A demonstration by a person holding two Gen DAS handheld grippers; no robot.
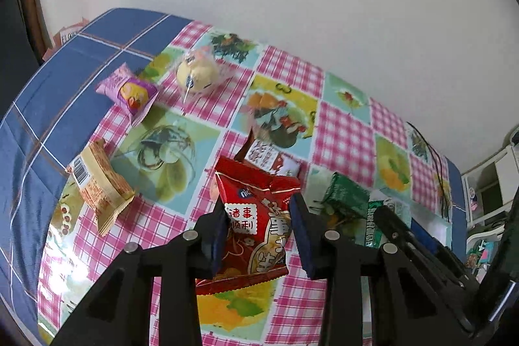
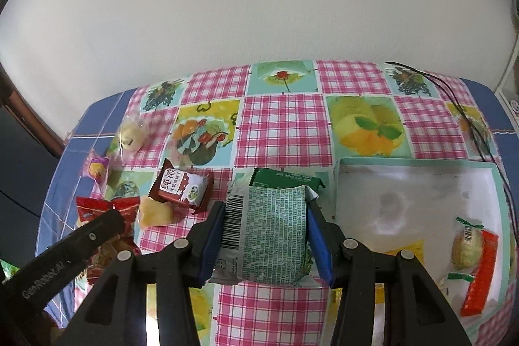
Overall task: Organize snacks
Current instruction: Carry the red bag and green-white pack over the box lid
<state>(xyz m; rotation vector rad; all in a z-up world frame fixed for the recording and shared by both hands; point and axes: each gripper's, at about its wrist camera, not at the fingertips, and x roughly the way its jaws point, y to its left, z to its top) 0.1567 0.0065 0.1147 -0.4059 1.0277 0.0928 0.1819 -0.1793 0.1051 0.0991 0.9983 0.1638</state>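
The fingers (image 2: 314, 226) of our right gripper (image 2: 262, 232) are clamped on either side of a green packet (image 2: 269, 232), barcode side up, held just above the checked tablecloth (image 2: 282, 125) and just beside the left wall of the white box (image 2: 408, 203). Our left gripper (image 1: 258, 232) stands with its fingers (image 1: 300, 222) set either side of a red snack bag (image 1: 256, 226); the left pad touches the bag, but we cannot tell whether the right pad presses it or only stands beside it. We judge the step in hand to be a paired pick-up, with transfer into the box pending. The next move calls for carrying the green packet rightward over the box wall and parting the fingers above a bare part of the floor, away from the wrapped snacks (image 2: 473, 252) already lying at its right end. The right wrist view alone shows the box interior and its contents, plus a brown packet (image 2: 183, 187) and a pale bun (image 2: 155, 213) near the red bag. The left wrist view alone shows clearly a tan biscuit pack (image 1: 97, 187), a purple packet (image 1: 131, 89) and a clear-wrapped yellow cake (image 1: 198, 73) well apart on the far side, all yet to be collected.
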